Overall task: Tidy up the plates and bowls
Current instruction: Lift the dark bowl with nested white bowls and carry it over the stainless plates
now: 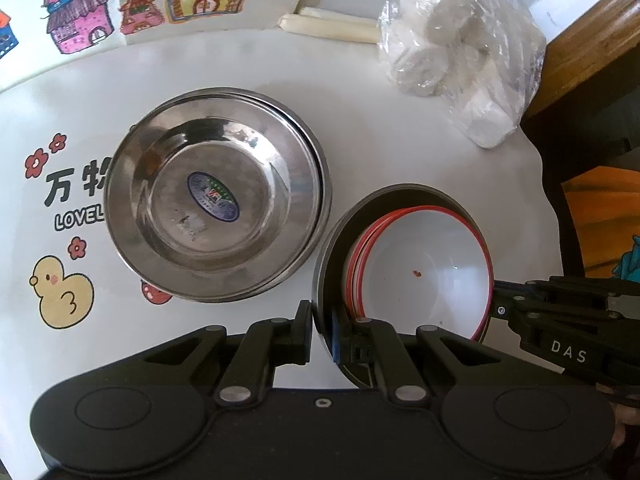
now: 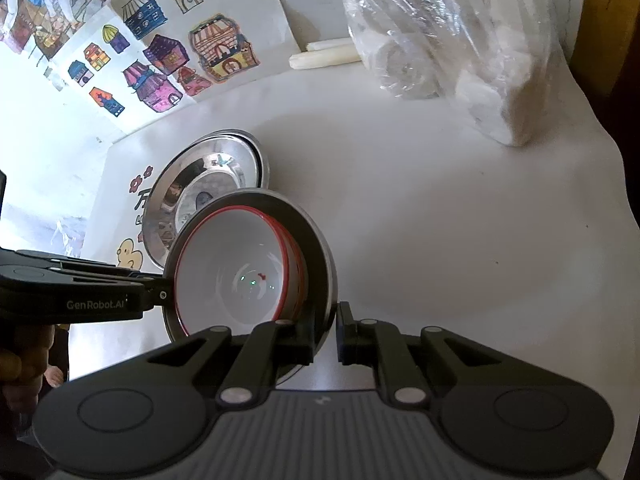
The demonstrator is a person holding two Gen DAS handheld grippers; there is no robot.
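With both my left gripper (image 1: pixel 322 332) and right gripper (image 2: pixel 326 332) clenched on opposite rims of the steel bowl (image 2: pixel 316 236) cradling the red-rimmed white bowls (image 2: pixel 236 276), just beside the stacked steel plates (image 1: pixel 216 196), I judge I must carry it level and evenly.

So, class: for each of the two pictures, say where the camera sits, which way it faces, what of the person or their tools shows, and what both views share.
Left wrist: on the left gripper, looking steeply down at the table; its fingers pinch the steel plate holding the red-rimmed bowls; the right gripper enters from the right.
Right wrist: on the right gripper, also facing down, gripping the same plate; the left gripper and a hand show at left.
Shared: that plate and bowls, the stacked steel dishes, the bagged white rolls.
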